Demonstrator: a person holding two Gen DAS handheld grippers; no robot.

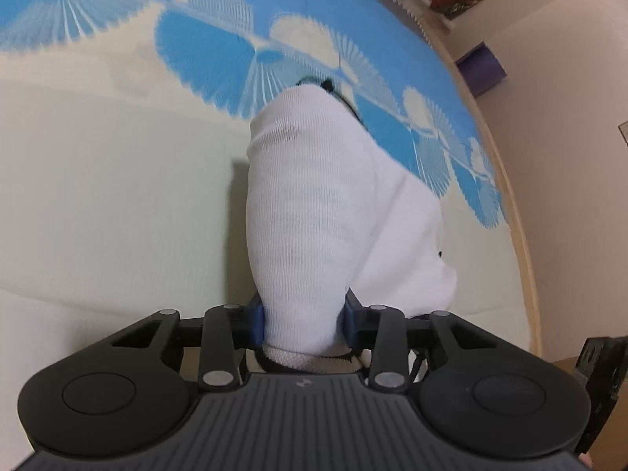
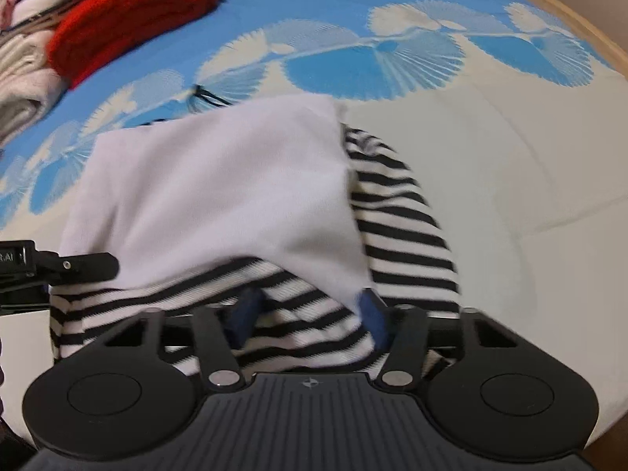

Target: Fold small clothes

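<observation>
Left claw [image 1: 302, 324] pinching white garment [image 1: 314, 204], right claw [image 2: 308, 320] seemingly too.

Hiding most of both blue pads [image 1: 257, 324] of the left gripper [image 1: 304, 324] behind white cloth [image 1: 310, 216]. Blurring badly across the striped garment [image 2: 400, 231] and the right gripper [image 2: 308, 318], leaving the pads' contact unreadable. Running off the top-left edge: a red fold [image 2: 129, 11] and pale clothes [image 2: 23, 78].
</observation>
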